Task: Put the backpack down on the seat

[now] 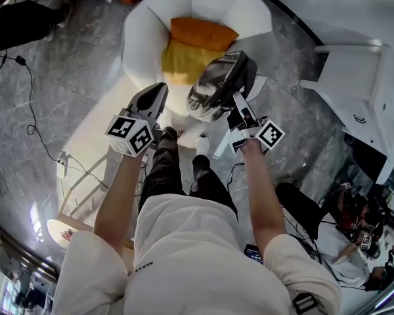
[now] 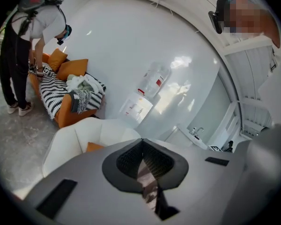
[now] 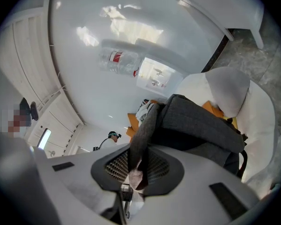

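Item 1: dark grey fabric backpack (image 1: pixel 218 84) | hangs by its strap at the front edge of the white round armchair (image 1: pixel 144 38) | your right gripper (image 3: pixel 139 161) clenched on strap | your left gripper (image 2: pixel 141 146) closed, empty | seat lies ahead, below.

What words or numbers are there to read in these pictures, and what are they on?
No text is readable.
Wall signs: red and dark print, too blurred to read.
Shirt hem print: too small to read.
Marker cube: black-and-white pattern, no letters.
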Available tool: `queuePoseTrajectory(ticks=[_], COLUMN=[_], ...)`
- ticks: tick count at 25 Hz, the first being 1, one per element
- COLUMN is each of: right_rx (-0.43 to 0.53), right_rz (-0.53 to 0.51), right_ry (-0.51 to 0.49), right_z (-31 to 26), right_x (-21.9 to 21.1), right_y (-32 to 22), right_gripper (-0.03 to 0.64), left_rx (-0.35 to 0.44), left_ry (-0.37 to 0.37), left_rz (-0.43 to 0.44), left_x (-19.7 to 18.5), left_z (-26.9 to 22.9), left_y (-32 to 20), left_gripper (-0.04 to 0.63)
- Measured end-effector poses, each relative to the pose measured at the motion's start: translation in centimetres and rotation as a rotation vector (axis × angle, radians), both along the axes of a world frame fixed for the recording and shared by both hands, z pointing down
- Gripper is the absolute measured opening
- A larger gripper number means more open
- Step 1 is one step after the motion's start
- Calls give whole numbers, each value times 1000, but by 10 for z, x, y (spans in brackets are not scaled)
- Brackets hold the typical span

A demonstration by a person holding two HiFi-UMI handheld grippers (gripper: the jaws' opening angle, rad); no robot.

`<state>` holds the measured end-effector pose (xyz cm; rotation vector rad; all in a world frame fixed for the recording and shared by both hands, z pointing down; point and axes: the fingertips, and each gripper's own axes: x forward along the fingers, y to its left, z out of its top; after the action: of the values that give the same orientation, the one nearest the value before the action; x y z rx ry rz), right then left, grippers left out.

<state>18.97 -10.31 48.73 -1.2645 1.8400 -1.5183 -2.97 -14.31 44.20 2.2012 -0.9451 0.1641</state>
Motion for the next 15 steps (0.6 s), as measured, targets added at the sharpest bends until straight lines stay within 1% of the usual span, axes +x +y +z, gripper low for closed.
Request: queuePoseTrajectory(ticks=[6,9,15], right_rx=[-28,-38,-49], right_rz=[10,-7,-3], right_ry=[-15,0,2], right_z=[44,66,95], right_x=[-6,-11,-13], right_y=[-15,-20,-25], right_gripper=[63,63,63], left_rx=[-26,-48,-56], left_ry=[-3,9,0], left_rz=[20,22,46], left_x=[6,4,9], left_z=[40,61,93], left_y=[-16,-20,-28], left_gripper=[17,17,17])
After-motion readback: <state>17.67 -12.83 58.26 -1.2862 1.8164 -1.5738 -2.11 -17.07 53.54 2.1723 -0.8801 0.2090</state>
